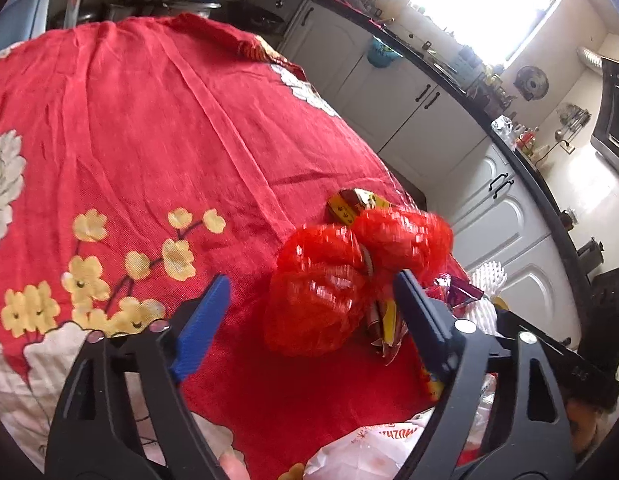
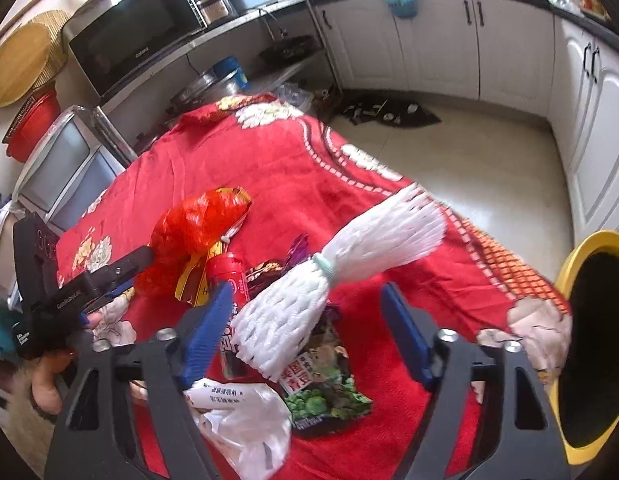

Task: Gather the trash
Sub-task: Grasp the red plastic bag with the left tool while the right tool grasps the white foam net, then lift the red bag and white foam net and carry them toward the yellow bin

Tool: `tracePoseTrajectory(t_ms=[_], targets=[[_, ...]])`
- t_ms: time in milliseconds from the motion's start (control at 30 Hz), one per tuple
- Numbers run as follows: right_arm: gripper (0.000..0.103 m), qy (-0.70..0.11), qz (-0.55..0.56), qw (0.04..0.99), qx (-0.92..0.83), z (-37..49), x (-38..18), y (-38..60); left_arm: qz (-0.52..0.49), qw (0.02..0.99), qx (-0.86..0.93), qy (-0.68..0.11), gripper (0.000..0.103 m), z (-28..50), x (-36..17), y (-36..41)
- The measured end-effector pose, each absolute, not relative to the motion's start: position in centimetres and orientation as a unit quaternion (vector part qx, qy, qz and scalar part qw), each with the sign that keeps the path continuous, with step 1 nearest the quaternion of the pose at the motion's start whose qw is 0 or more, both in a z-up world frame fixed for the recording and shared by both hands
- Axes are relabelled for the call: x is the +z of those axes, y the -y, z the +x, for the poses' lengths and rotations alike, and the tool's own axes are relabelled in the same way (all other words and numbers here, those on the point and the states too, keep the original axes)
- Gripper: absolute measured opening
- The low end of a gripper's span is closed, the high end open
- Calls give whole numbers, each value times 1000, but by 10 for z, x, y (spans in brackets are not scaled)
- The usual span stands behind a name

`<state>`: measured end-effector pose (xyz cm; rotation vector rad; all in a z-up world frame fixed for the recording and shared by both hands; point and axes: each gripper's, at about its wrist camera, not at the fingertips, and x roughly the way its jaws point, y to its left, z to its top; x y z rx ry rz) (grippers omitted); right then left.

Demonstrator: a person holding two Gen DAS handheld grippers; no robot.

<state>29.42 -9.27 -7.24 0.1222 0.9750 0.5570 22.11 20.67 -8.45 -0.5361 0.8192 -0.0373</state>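
Currently my left gripper (image 1: 309, 284) straddles the red mesh bag (image 1: 329, 280) at lower center, jaws apart, nothing clamped; my right gripper (image 2: 305, 304) likewise brackets the white foam net (image 2: 309, 292), ready for binning.

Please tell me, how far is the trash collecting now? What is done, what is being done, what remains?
Done: nothing visible; the yellow bin looks dark inside. In hand: the left gripper is open around the red net bag, and the right gripper is open over the white foam net; neither is gripped yet. Left: the green snack packet, red bottle and white plastic bag on the red cloth.
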Motion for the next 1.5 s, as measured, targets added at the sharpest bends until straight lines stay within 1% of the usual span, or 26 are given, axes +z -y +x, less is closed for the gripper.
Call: tracePoseTrajectory(t_ms=[33, 67, 100, 167, 200, 233, 267, 367, 467, 633, 1000, 1500], targets=[[59, -467, 60, 841, 268, 296, -75, 91, -258, 881, -19, -396, 63, 221, -86, -207], [47, -470, 59, 838, 271, 296, -76, 90, -259, 880, -18, -398, 58, 221, -88, -206], [38, -473, 58, 835, 276, 296, -78, 88, -262, 878, -19, -400, 55, 222, -89, -206], [31, -472, 54, 834, 281, 295, -79, 86, -264, 876, -23, -402, 41, 223, -91, -205], [27, -469, 53, 835, 282, 293, -78, 87, -262, 877, -24, -403, 37, 222, -92, -205], [25, -466, 53, 837, 282, 293, -77, 87, -259, 877, -26, -404, 27, 222, -92, -204], [23, -463, 54, 838, 282, 292, -76, 89, -258, 878, -27, -403, 21, 222, -92, -204], [18, -457, 52, 842, 281, 290, -74, 94, -254, 881, -29, -399, 13, 220, -89, -204], [16, -452, 53, 845, 281, 287, -70, 101, -247, 887, -25, -388, 9, 215, -81, -203], [14, -435, 61, 853, 284, 282, -60, 111, -238, 900, -22, -365, 7, 206, -63, -203], [14, -406, 61, 870, 275, 263, -39, 136, -207, 919, -45, -333, 7, 194, -24, -177], [14, -394, 76, 877, 265, 245, -27, 161, -167, 927, -85, -324, 7, 190, -5, -131]])
